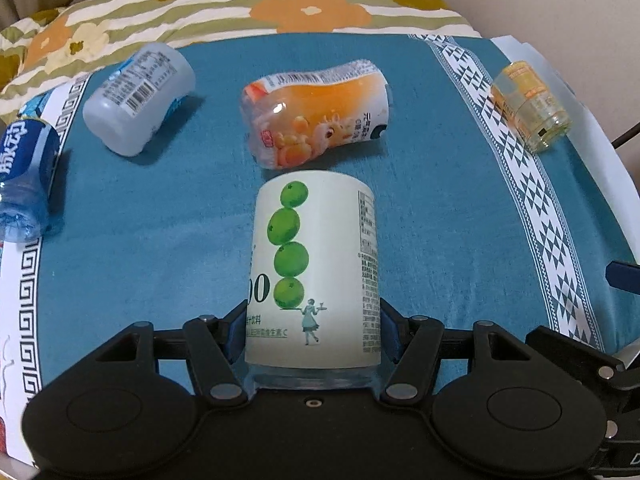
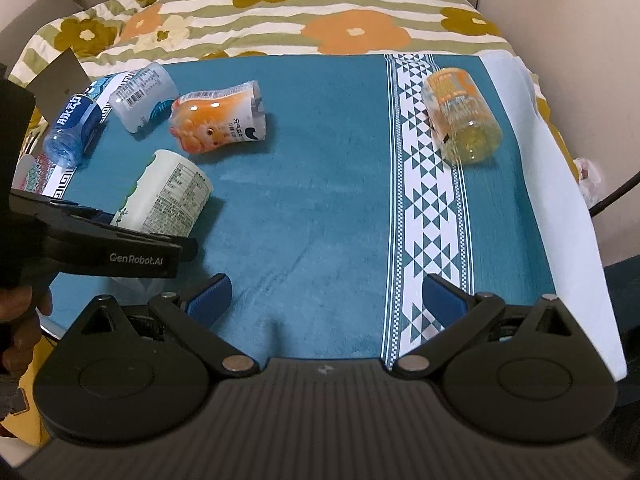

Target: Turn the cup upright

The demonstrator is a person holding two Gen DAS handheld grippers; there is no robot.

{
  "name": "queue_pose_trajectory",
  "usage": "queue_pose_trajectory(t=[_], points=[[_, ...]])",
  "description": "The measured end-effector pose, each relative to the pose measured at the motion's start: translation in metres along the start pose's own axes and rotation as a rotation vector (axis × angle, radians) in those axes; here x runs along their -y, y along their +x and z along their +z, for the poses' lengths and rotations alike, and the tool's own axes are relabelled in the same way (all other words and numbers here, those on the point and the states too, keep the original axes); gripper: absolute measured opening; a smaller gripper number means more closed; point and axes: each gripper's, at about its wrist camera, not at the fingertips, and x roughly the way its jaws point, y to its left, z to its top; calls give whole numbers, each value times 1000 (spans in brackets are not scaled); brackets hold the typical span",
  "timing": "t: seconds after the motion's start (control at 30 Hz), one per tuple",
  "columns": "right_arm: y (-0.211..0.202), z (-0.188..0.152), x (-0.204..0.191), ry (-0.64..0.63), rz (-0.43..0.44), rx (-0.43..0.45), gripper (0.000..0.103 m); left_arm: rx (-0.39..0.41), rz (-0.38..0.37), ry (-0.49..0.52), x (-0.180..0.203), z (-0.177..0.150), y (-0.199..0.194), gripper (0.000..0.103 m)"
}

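cup (image 1: 316,268) with white label and four stacked green fruits lies sideways, pinched by left claw (image 1: 314,330); right claw (image 2: 326,298) spread.

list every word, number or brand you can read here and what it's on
"GenRobot.AI": side of the left tool, shut on the green-fruit cup.
"00": large digits on that cup, cut off at the left.
"C": ends a small line low on that cup.
White Chinese characters on the blue bottle: not clear enough to quote.
Barcodes and fine print on the other containers: too small to read.
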Motion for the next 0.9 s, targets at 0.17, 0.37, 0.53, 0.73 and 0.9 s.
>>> queue_pose_trajectory(t=[0.17, 0.37, 0.53, 0.73, 0.9], points=[[1, 2, 2, 1, 3, 1, 103, -4, -5, -18, 0, 0, 0, 85], [2, 9, 9, 25, 6, -3, 103, 17, 6, -7, 2, 1, -5, 94], [3, 12, 12, 37, 5, -9, 103, 13, -1, -14, -1, 2, -7, 94], [5, 14, 9, 39, 6, -7, 103, 33, 14, 15, 0, 2, -17, 94], [5, 16, 5, 41, 9, -5, 103, 50, 27, 41, -2, 1, -27, 94]])
